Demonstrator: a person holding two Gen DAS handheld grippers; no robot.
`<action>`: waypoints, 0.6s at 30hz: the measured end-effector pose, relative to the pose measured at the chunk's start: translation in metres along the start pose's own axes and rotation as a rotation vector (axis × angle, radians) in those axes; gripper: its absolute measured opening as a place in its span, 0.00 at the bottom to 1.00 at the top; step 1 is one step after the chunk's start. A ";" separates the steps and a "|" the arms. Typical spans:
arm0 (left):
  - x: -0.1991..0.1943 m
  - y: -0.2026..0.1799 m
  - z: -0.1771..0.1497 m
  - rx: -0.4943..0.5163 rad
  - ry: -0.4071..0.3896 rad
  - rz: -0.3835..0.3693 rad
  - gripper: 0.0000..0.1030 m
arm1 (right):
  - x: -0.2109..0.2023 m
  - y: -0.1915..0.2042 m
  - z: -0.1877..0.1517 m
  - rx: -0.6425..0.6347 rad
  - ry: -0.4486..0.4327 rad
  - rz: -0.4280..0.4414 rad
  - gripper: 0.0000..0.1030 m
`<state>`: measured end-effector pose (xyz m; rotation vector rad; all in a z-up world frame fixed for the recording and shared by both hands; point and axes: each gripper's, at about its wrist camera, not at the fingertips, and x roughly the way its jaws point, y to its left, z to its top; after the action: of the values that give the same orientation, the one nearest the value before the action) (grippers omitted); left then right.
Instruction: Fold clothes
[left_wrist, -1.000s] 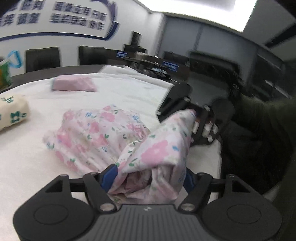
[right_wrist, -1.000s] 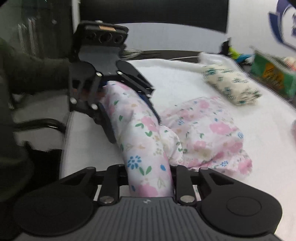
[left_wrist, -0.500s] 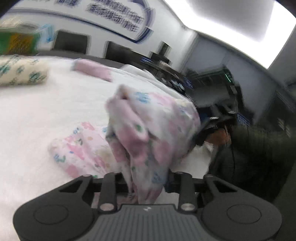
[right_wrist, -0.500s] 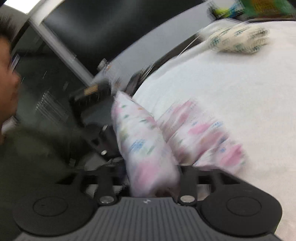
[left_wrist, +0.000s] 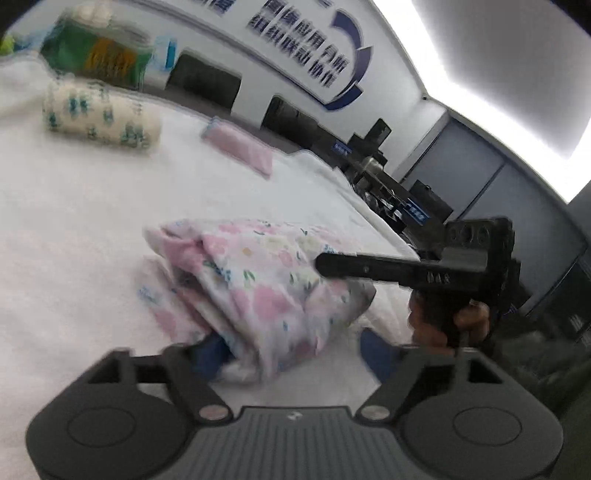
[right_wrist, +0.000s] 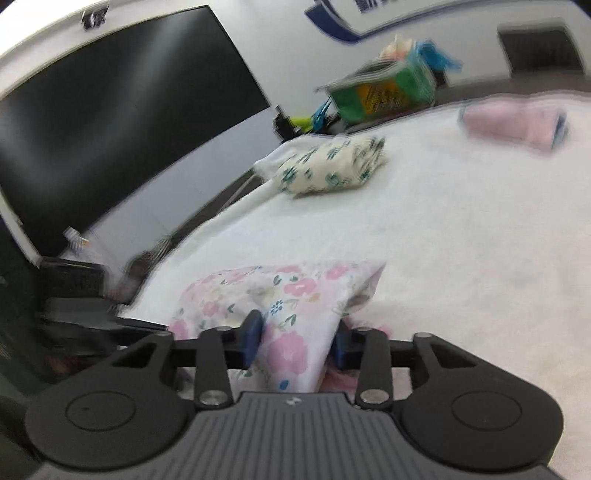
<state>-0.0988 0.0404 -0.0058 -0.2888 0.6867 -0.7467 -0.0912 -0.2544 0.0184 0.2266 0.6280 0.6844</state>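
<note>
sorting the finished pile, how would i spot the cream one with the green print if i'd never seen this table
Start from the white cloth-covered table and look to its far edge, where a green tissue box stands. Just in front of that box lies the cream bundle, folded into a thick packet. It alone carries a teal-green print; the folded piece nearby is plain pink, and the garment at the near edge is pink floral.

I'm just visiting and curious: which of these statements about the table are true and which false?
1. The floral garment lies on a white cover. True.
2. The left tool is clamped tight on the garment. False: its jaws are opening and stand wide.
3. A green box sits at the table's far side. True.
4. The pink folded cloth rests on top of the floral garment. False: it lies apart, farther back.
</note>
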 end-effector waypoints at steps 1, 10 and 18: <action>-0.009 -0.002 -0.003 0.015 -0.015 0.026 0.85 | -0.007 0.006 0.000 -0.041 -0.029 -0.042 0.45; -0.009 -0.015 0.011 -0.036 -0.236 0.354 0.72 | -0.016 0.038 0.007 -0.232 -0.173 -0.306 0.44; 0.042 -0.001 0.020 -0.211 -0.157 0.309 0.57 | 0.024 0.053 0.000 -0.336 -0.044 -0.227 0.37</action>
<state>-0.0641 0.0102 -0.0098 -0.4187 0.6427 -0.3533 -0.1041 -0.1983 0.0281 -0.1393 0.4787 0.5540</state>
